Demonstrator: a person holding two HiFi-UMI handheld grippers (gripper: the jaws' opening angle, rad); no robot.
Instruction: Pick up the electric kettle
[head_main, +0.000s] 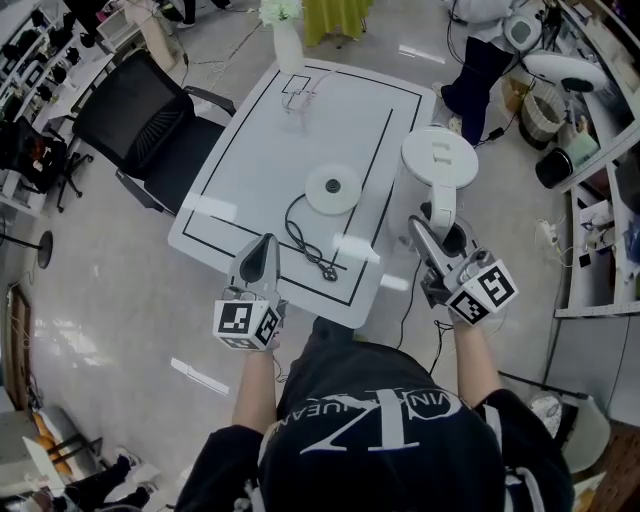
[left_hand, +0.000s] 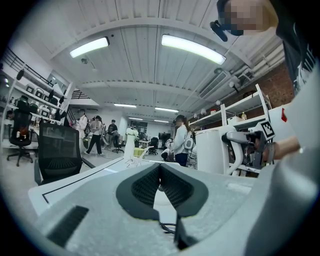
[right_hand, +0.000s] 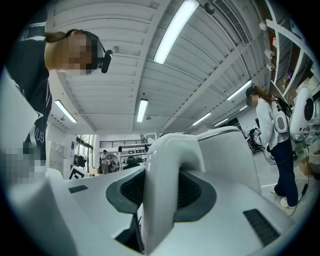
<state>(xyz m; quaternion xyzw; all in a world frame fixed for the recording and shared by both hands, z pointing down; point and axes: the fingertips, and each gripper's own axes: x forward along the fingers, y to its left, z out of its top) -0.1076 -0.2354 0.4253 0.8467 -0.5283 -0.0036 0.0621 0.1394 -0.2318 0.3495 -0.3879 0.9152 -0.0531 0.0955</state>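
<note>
The right gripper (head_main: 436, 233) is pinching the kettle's handle (right_hand: 165, 165), its jaws pressing on it from both sides. It is holding the kettle (head_main: 440, 160) clear of its base (head_main: 333, 190), out past the right edge of the table (head_main: 260, 150). The grip is sitting on the handle alone, so the body is probably hanging to the far side and could be swinging or sliding through the pads if the wrist tips. Out there a drop would be going to the floor, not the table. The cord (head_main: 305, 245) is lying by the base, an unlikely snag. The left gripper (head_main: 262, 258), pressed together on nothing, is hovering at the near left. No brand is showing on the kettle. White lettering on the shirt (head_main: 380, 430) is appearing upside down and only partly readable.
</note>
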